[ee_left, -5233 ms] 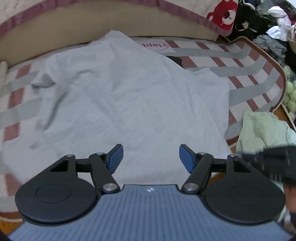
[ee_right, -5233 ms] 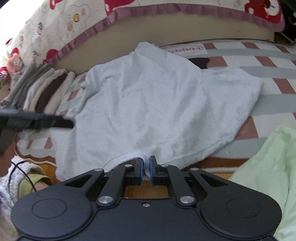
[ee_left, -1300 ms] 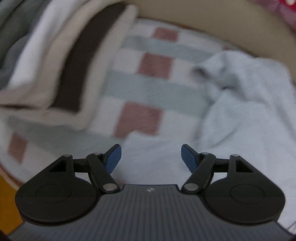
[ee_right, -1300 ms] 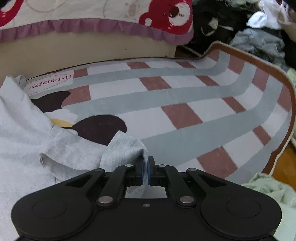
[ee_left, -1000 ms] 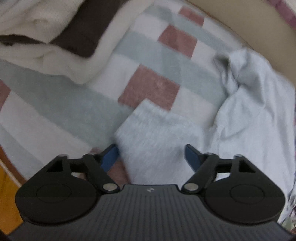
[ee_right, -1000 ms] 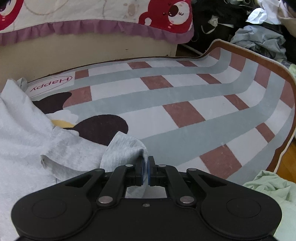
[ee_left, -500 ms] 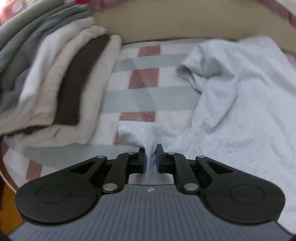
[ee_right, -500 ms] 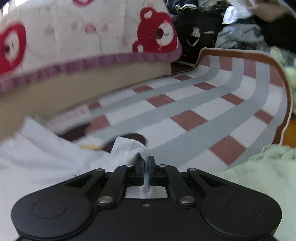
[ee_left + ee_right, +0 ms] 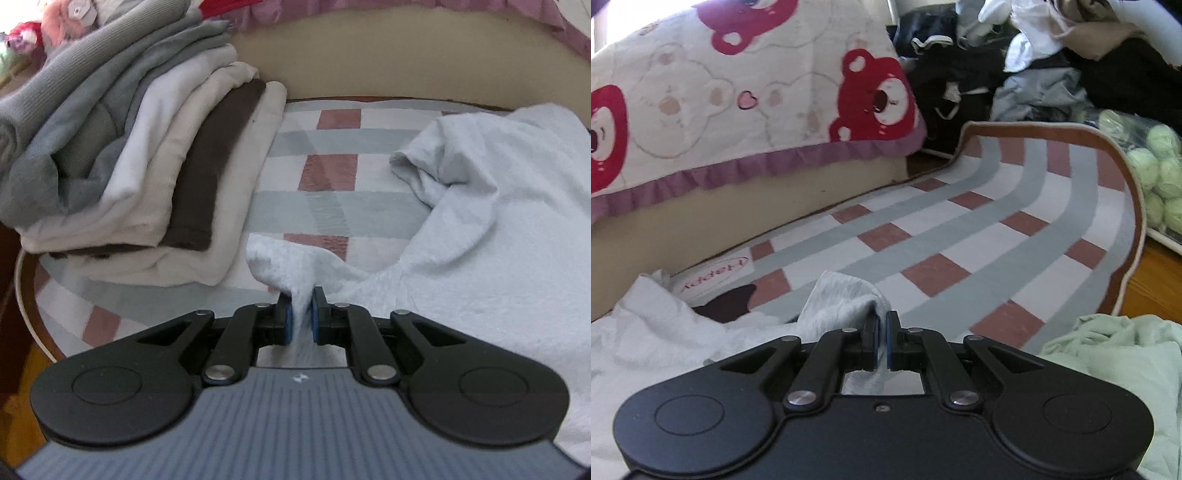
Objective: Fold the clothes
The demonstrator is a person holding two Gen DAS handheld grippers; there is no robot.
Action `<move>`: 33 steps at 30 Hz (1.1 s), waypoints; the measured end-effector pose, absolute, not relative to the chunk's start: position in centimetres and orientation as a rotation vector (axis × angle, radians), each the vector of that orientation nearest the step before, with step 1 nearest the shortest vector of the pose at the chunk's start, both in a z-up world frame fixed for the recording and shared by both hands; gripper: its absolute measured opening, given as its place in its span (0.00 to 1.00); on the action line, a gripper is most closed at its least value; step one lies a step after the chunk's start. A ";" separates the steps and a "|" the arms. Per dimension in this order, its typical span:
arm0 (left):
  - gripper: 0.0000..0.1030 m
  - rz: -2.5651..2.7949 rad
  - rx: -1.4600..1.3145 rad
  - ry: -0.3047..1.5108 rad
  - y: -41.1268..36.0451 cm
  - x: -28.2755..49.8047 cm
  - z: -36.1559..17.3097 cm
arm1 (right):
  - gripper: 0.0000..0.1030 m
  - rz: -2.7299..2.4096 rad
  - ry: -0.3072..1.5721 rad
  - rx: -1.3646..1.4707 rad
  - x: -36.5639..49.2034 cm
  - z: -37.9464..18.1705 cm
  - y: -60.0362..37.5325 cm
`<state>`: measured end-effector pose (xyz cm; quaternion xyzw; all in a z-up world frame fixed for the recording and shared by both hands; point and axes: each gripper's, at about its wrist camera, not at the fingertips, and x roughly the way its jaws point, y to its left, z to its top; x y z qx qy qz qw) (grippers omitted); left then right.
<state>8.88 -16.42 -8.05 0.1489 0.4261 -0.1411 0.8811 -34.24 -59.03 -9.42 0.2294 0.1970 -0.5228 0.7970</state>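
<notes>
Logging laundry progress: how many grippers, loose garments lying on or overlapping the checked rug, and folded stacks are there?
Grippers: 2, left gripper and right gripper, both shut on the T-shirt
Loose garments: 2, light grey T-shirt and pale green garment
Folded stacks: 1, stack of folded clothes
Total: 5

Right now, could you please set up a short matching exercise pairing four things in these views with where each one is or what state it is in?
Things:
1. left gripper
2. folded stack
3. pale green garment
4. bear-print blanket

Places or states:
A. crumpled at the rug's near right corner
B. draped over the beige edge behind the rug
C. shut on a corner of the light grey shirt
D. piled on the rug's left side

Pairs: 1-C, 2-D, 3-A, 4-B
</notes>
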 end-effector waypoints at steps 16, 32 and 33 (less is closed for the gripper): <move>0.44 -0.259 0.271 0.909 -15.8 8.7 -7.7 | 0.35 -1.198 0.556 0.546 -36.0 -12.8 -60.7; 0.61 -0.897 0.396 1.038 -28.8 -3.9 -6.5 | 0.58 -0.493 0.766 0.473 -20.4 -9.6 -47.1; 0.61 -0.910 0.404 1.050 -29.2 -4.4 -6.9 | 0.60 -0.470 0.785 0.485 -20.0 -9.9 -46.9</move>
